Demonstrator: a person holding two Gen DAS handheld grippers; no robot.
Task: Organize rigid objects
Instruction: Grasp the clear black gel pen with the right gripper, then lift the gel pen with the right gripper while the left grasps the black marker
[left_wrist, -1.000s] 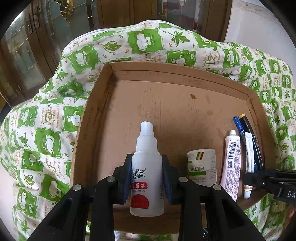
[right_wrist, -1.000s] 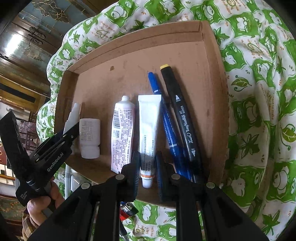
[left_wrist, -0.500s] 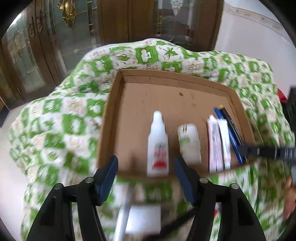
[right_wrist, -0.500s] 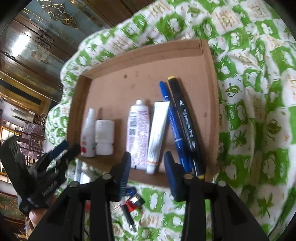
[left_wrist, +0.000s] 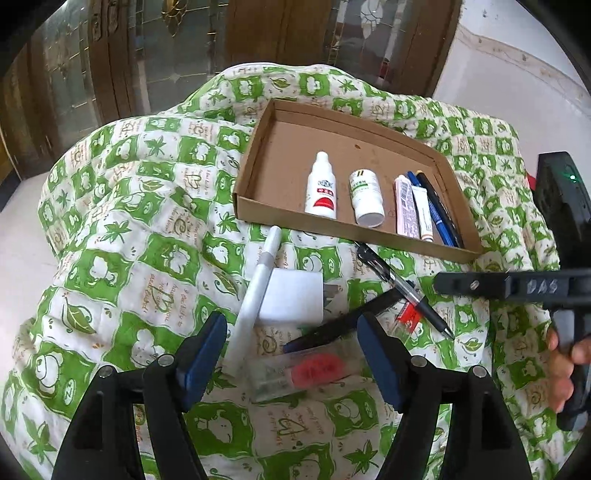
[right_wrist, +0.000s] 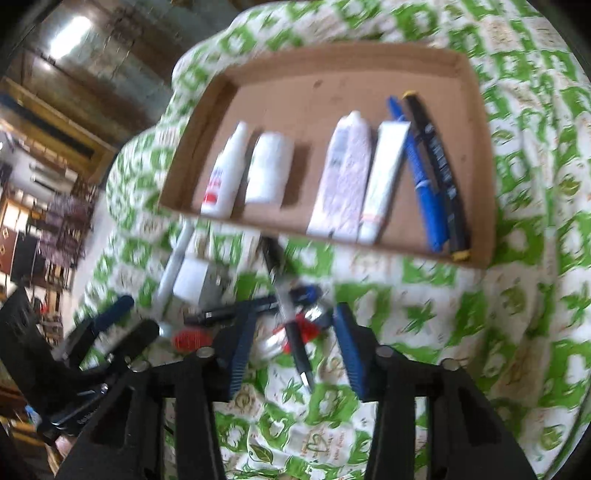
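Hovering over loose pens (left_wrist: 402, 291), left gripper (left_wrist: 291, 354) opening, right gripper (right_wrist: 291, 343) closing, both empty; straddle one pen squarely.

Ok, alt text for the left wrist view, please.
The left gripper, jaws opening and empty, hovers over loose pens and a white block on a green-checked quilt. Beyond, a cardboard tray holds bottles, tubes and pens in a row.
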